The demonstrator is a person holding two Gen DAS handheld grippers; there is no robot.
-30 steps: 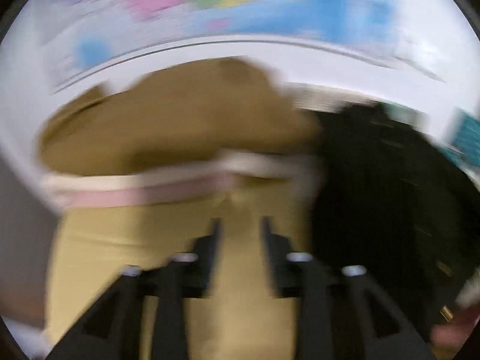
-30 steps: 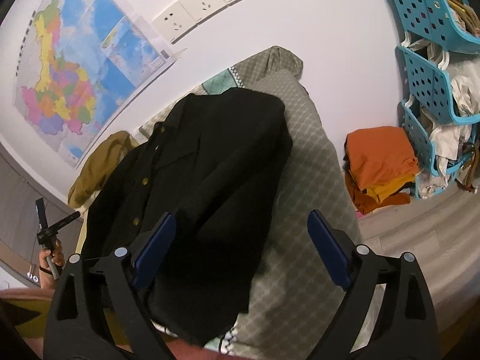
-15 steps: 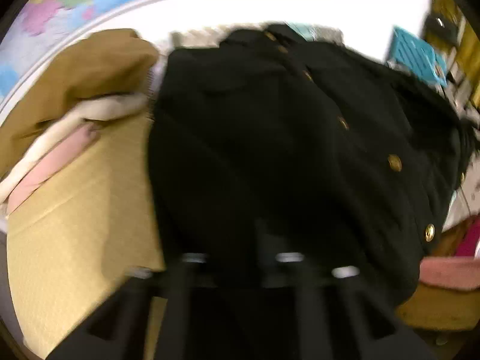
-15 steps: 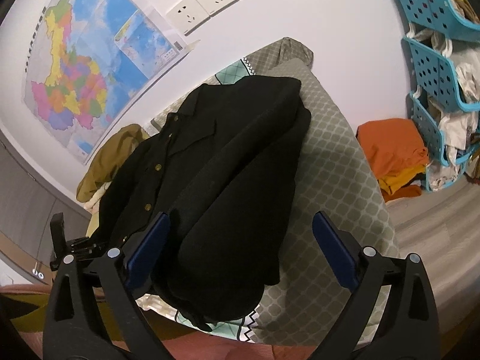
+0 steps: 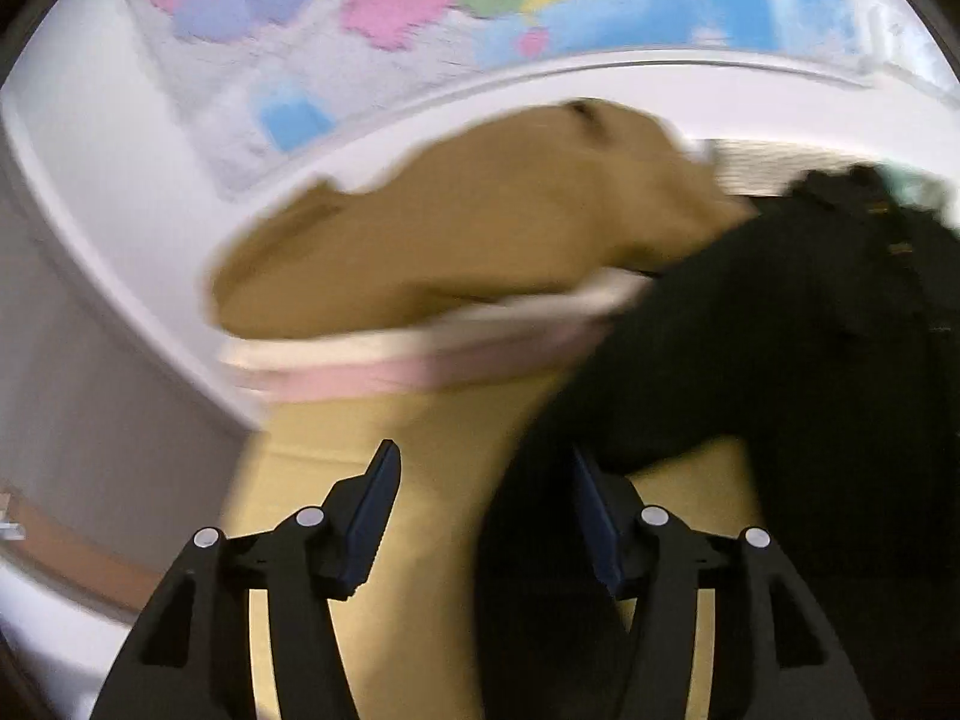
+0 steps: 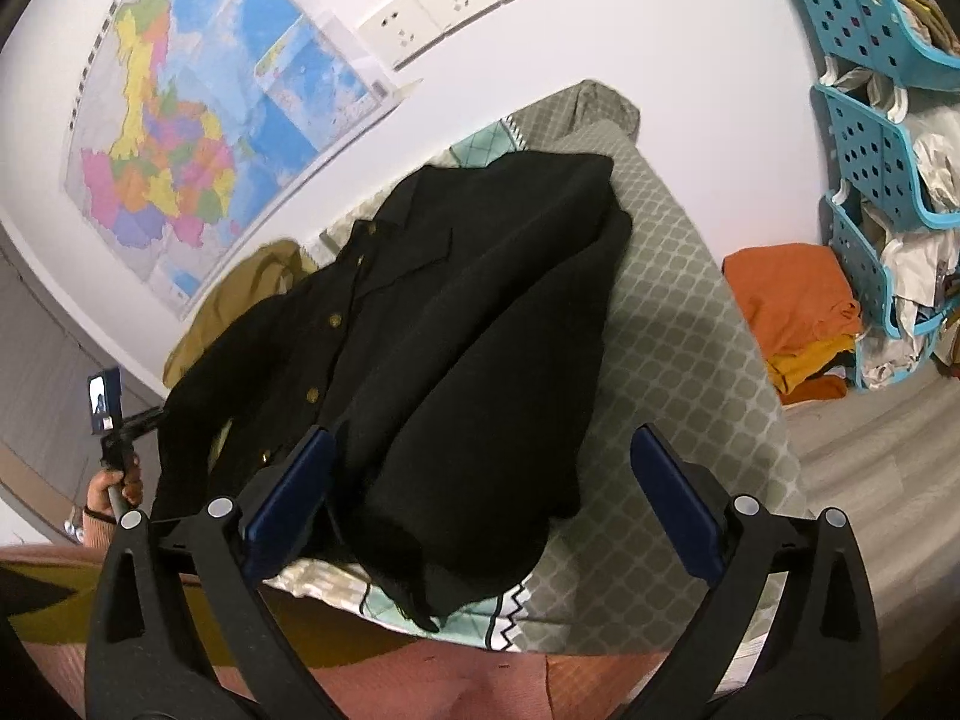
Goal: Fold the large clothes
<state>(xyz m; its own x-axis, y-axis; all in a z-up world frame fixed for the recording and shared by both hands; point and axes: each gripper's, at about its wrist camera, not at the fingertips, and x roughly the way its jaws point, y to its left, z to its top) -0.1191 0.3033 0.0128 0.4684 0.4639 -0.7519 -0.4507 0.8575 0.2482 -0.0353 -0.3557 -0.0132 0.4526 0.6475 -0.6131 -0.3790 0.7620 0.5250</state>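
Observation:
A black jacket point(image 6: 468, 330) with gold buttons lies spread on the grey patterned bedcover point(image 6: 678, 348). My right gripper point(image 6: 480, 450) hovers over its near hem; the jaws are opening, stand very wide, and the pads touch nothing. In the blurred left wrist view the jacket point(image 5: 780, 360) fills the right side, and one dark fold runs down between the jaws. My left gripper point(image 5: 483, 510) is opening over yellow cloth point(image 5: 420, 540), with that fold next to the right pad and not pinched. A hand point(image 6: 114, 486) holds the left gripper at the jacket's left edge.
A tan garment point(image 5: 480, 240) lies on a pink and white folded cloth point(image 5: 390, 366) beside the jacket, against the wall with a map point(image 6: 198, 138). Blue stacked baskets point(image 6: 870, 138) and a pile of orange clothes point(image 6: 792, 300) stand on the floor to the right.
The left wrist view swung over the black jacket and back toward the tan pile; its jaws closed, then parted again. The right jaws spread a little wider and the jacket looks nearer.

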